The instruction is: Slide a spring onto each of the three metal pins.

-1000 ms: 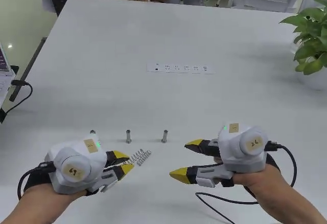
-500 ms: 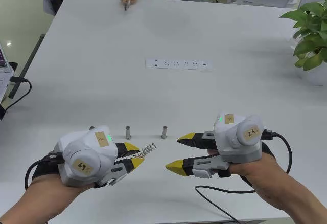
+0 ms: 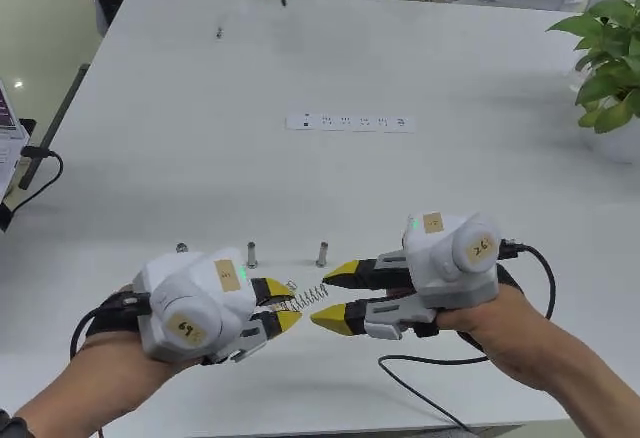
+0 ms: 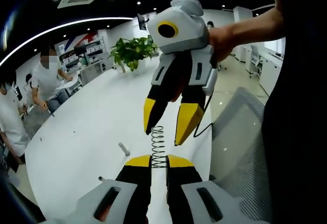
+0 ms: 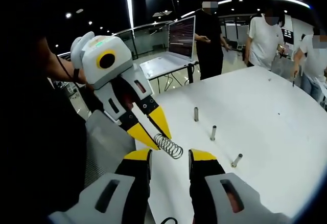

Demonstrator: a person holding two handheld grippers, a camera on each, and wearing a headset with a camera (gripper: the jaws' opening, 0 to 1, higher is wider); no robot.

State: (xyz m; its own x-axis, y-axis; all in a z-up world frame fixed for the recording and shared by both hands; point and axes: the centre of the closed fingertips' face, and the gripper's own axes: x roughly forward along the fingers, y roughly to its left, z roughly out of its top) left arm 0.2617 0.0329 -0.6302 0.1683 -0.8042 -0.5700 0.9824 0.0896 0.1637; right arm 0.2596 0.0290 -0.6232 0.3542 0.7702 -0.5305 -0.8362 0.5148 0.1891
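Your left tool pinches one end of the shiny coiled wire spring, your right tool spread at its 3 o'clock.

Leftmost pin half hidden behind left gripper; plant cropped at right edge.

Pinched by one end between left gripper jaws: spring, free end at the mouth of right gripper jaws opposite. Just beyond both jaw pairs, on table: pins in a row.
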